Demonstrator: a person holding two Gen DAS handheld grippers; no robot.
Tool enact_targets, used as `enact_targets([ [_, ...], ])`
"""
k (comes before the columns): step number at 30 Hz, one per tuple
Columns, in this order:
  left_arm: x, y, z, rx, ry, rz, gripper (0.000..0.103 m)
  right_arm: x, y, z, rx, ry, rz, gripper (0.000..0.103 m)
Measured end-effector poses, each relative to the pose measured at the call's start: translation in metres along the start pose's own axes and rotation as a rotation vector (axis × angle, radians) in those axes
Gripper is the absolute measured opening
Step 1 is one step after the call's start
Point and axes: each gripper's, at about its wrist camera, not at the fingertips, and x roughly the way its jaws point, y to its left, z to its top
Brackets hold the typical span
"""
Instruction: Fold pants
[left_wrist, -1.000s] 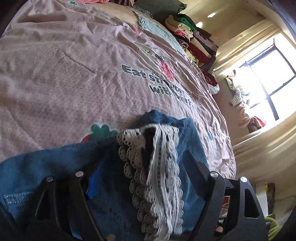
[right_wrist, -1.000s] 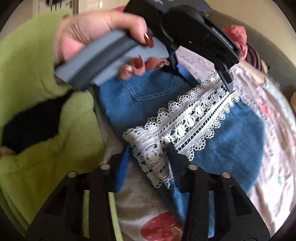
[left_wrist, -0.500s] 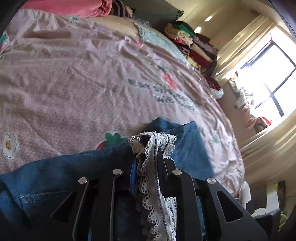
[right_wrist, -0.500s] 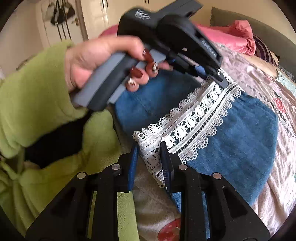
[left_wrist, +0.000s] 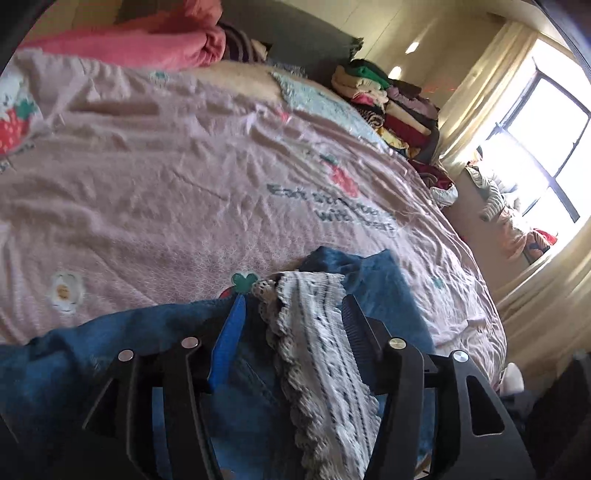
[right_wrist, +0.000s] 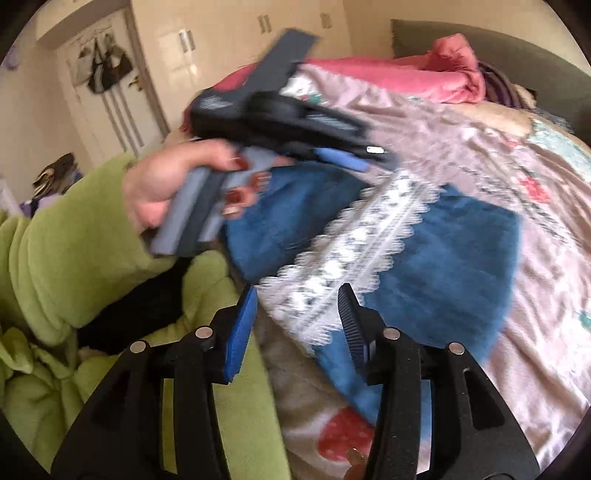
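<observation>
Blue denim pants (left_wrist: 384, 291) with a white lace strip (left_wrist: 317, 332) lie folded on the pink strawberry bedcover (left_wrist: 166, 192). My left gripper (left_wrist: 293, 300) hovers over the fold. Its jaws are opening, and the lace lies loose between them without touching the pads. In the right wrist view the pants (right_wrist: 447, 266) and lace (right_wrist: 354, 251) are blurred. My right gripper (right_wrist: 297, 290) is opening above the near end of the lace, and its pads are not pressing on it. A hand (right_wrist: 166, 188) holds the left gripper (right_wrist: 364, 164) over the far end of the lace.
A pink blanket (left_wrist: 147, 44) and a stack of folded clothes (left_wrist: 388, 107) sit at the far side of the bed. A bright window (left_wrist: 535, 147) is to the right. The person's green sleeve (right_wrist: 66, 251) fills the left of the right wrist view, with wardrobe doors (right_wrist: 184, 40) behind.
Half a second ago both grippers were pinching the lace strip. Both have since spread their jaws and lifted away, and the lace has dropped onto the denim.
</observation>
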Motion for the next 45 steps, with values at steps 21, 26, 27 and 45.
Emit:
enact_targets([
  [21, 0.003, -0.05, -0.103, 0.238, 0.172, 0.076, 0.053, 0.024, -0.061, -0.048, 0.154, 0.162, -0.191, 0.038],
  [26, -0.006, -0.053, -0.104, 0.218, 0.159, 0.073, 0.053, 0.02, -0.059, -0.046, 0.162, 0.16, -0.19, 0.039],
  [27, -0.007, -0.053, -0.104, 0.213, 0.157, 0.07, 0.053, 0.018, -0.059, -0.045, 0.172, 0.156, -0.185, 0.04],
  [45, -0.047, -0.059, -0.096, 0.194, 0.091, 0.115, 0.061, -0.012, -0.056, -0.028, 0.202, 0.071, -0.219, 0.075],
])
